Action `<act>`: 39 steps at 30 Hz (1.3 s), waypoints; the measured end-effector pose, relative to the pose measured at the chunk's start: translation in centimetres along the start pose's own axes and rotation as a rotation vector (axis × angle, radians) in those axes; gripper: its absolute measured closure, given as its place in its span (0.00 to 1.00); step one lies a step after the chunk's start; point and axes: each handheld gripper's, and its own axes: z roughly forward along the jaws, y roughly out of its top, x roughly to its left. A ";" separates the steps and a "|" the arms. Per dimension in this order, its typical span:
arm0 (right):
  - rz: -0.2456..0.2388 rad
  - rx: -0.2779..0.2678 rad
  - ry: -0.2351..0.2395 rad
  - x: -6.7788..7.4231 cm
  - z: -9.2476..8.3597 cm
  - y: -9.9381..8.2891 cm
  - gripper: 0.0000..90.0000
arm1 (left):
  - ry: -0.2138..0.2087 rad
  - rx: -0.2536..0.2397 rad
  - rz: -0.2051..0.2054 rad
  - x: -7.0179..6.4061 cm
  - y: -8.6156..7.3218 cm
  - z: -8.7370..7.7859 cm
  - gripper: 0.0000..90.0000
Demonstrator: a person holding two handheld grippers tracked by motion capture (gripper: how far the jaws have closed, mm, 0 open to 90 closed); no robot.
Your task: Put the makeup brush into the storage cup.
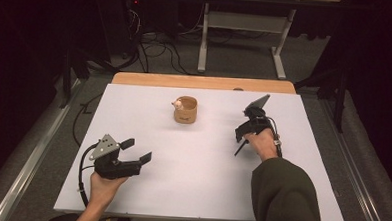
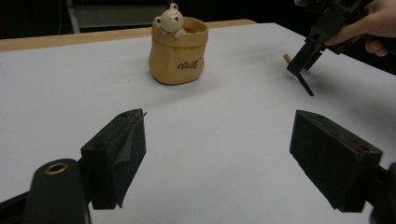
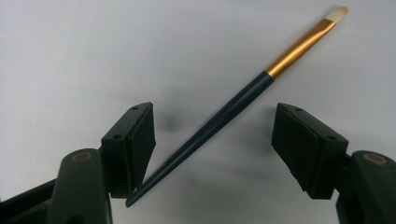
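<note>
Left gripper [image 1: 136, 151]: near the desk's [image 1: 201, 181] front left corner, jaws wide, nothing between them.

Bear pot [image 1: 185, 109]: tan, upright, toward the middle of the far edge, well apart from both grippers.

Right gripper [image 3: 212, 135]: toward the right edge, pointed down at the desk, jaws wide, not gripping.

Paintbrush [image 3: 243, 100]: dark handle, gold ferrule, pale tip; lies slantwise between the right gripper's jaws, handle end at one pad, contact uncertain.

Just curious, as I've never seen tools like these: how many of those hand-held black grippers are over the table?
2. The left gripper is at the table's near left, fingers apart. The right gripper is at the right, fingers straddling a paintbrush lying on the table.
</note>
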 end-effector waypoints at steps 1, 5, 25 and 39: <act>0.000 -0.001 -0.001 0.0 0.1 0.0 0.37 | -0.001 0.001 0.000 0.0 0.0 0.0 0.21; 0.002 0.007 -0.012 -0.1 0.1 0.3 0.40 | -0.003 0.002 0.002 -0.1 0.0 0.0 0.21; 0.000 0.025 -0.051 -0.2 0.2 0.9 0.52 | -0.001 0.008 0.008 -0.2 0.0 0.1 0.21; -0.071 0.026 -0.113 -0.2 0.2 0.6 0.77 | 0.006 0.004 -0.004 -0.1 0.0 0.2 0.21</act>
